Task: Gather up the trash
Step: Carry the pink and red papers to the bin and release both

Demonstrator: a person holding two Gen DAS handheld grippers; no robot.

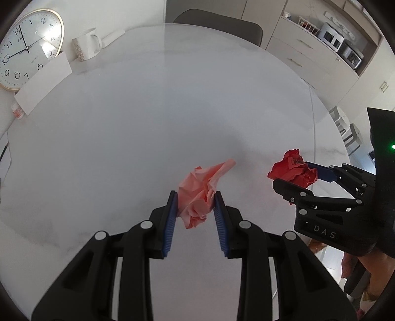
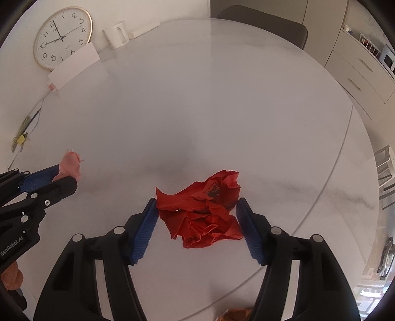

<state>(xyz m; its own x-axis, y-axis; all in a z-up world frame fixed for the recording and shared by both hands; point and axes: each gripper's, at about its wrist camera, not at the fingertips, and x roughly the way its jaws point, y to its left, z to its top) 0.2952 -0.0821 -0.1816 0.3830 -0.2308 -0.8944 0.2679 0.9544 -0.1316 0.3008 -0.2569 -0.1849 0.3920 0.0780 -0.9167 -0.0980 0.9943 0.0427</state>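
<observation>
My left gripper [image 1: 195,197] is shut on a crumpled pink paper [image 1: 201,192], its blue pads pressing both sides, over the round white table [image 1: 123,123]. The pink paper [image 2: 70,164] and left gripper [image 2: 59,176] also show at the left of the right wrist view. My right gripper [image 2: 196,205] is shut on a crumpled red paper [image 2: 205,212], which fills the gap between its blue pads. The red paper [image 1: 293,170] and right gripper [image 1: 293,175] show at the right of the left wrist view.
A wall clock [image 1: 26,48], a white card [image 1: 43,82] and a white mug [image 1: 86,45] stand at the table's far left. A dark chair [image 1: 217,22] is behind the table. Cabinets with appliances [image 1: 330,37] are at the right. Small items [image 2: 21,135] lie at the left edge.
</observation>
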